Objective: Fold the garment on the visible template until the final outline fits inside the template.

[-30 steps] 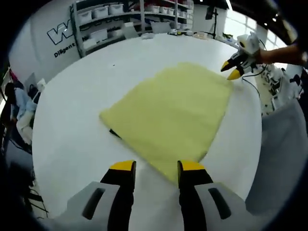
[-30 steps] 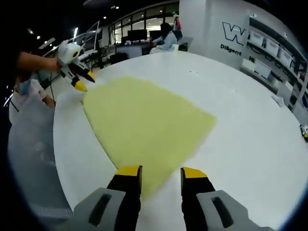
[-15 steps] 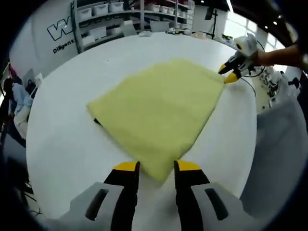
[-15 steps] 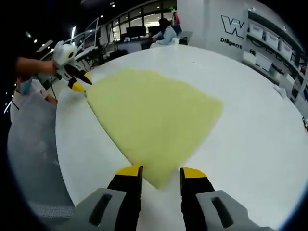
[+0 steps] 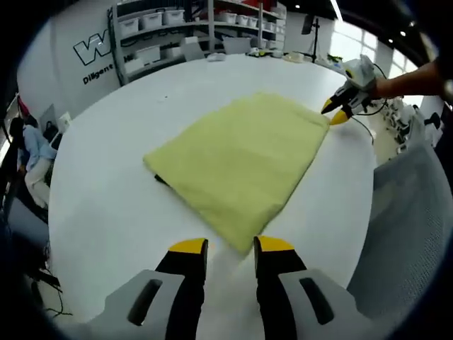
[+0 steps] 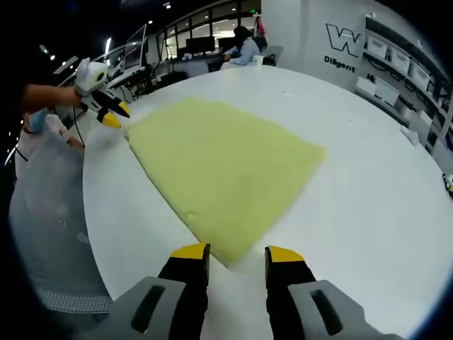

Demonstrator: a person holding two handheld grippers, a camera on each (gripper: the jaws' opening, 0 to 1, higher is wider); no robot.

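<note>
Folded yellow garment (image 5: pixel 241 156) flat on white tabletop (image 5: pixel 106 205), left gripper (image 5: pixel 231 246) and right gripper (image 6: pixel 237 252) both spread, each just off a near corner

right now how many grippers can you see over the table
2. The left gripper is at one near corner of the yellow garment; the right gripper is at the neighbouring corner. Both have their jaws apart, empty.

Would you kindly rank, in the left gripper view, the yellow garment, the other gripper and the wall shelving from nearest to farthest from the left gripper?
1. Yellow garment: its near corner lies just ahead of the left gripper.
2. Right gripper: at the garment's far right corner.
3. Wall shelving: beyond the white table, at the back.
</note>
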